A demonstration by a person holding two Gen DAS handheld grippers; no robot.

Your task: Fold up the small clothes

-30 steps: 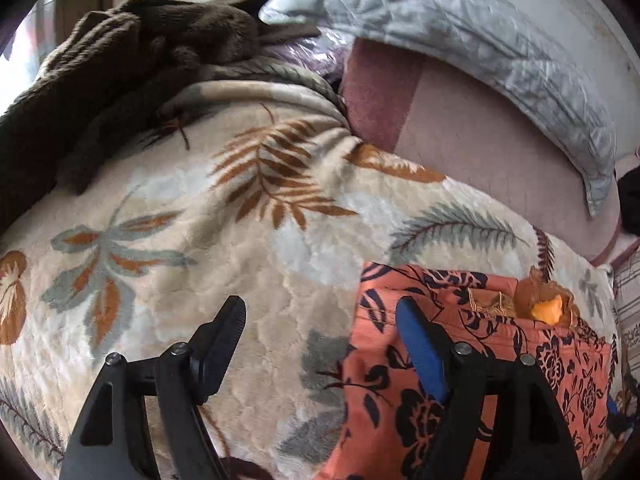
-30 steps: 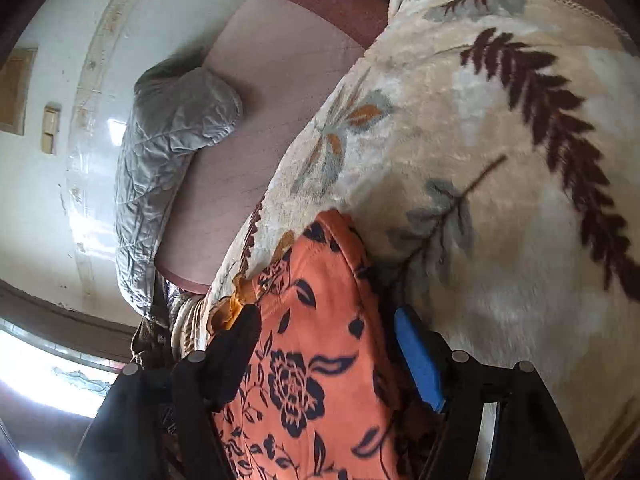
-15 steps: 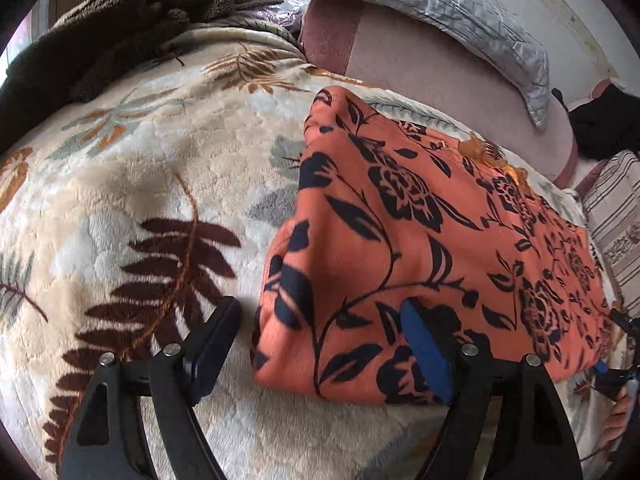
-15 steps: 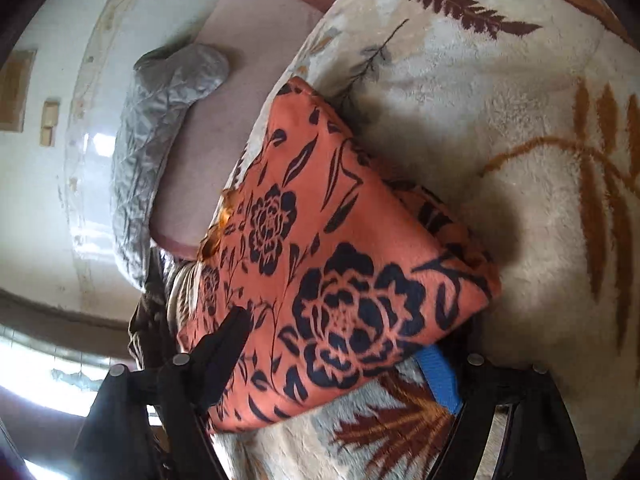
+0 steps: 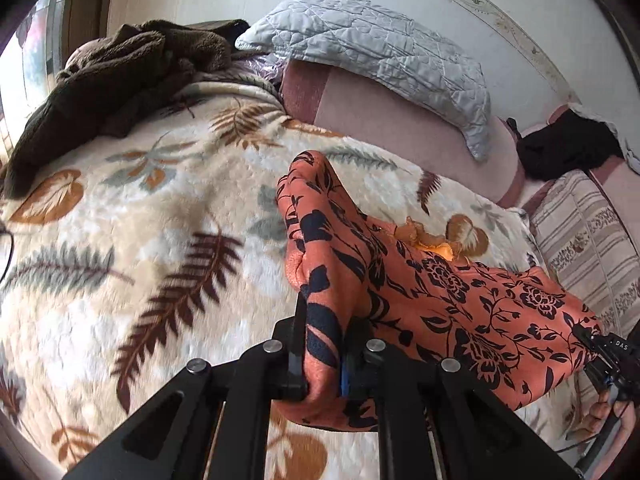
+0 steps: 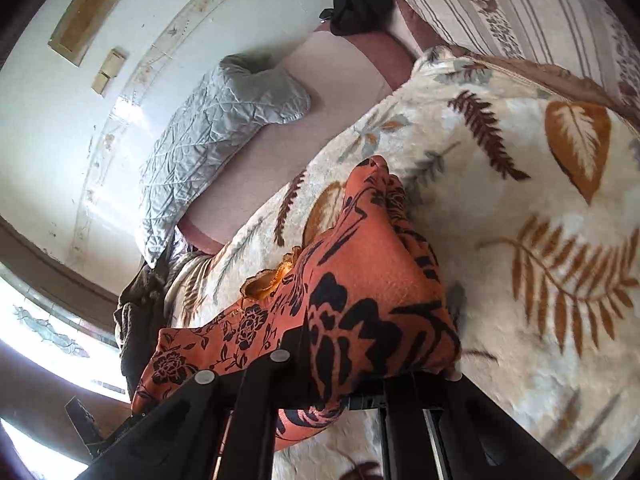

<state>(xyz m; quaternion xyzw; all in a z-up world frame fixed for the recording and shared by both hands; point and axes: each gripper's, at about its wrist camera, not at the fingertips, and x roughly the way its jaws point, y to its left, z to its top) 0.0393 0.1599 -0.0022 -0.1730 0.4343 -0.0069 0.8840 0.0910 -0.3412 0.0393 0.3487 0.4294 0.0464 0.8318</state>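
An orange garment with black flowers (image 5: 420, 292) lies on a cream leaf-patterned blanket (image 5: 140, 240). My left gripper (image 5: 324, 352) is shut on the garment's near left corner and holds it raised off the blanket. My right gripper (image 6: 340, 364) is shut on the garment (image 6: 360, 288) at its other near corner, with cloth draped over the fingers. The right gripper also shows at the right edge of the left wrist view (image 5: 604, 356). A frilly orange trim (image 5: 424, 238) shows at the garment's far edge.
A grey quilted pillow (image 5: 380, 48) lies against the wall on a pink sheet (image 5: 400, 128). A brown fleece (image 5: 108, 80) is heaped at the far left. A striped cushion (image 5: 588, 236) and a black item (image 5: 568, 148) lie at the right.
Both grippers have closed on the near corners of the orange garment. The cloth is now bunched and lifted between them, where it lay flat half a second ago.
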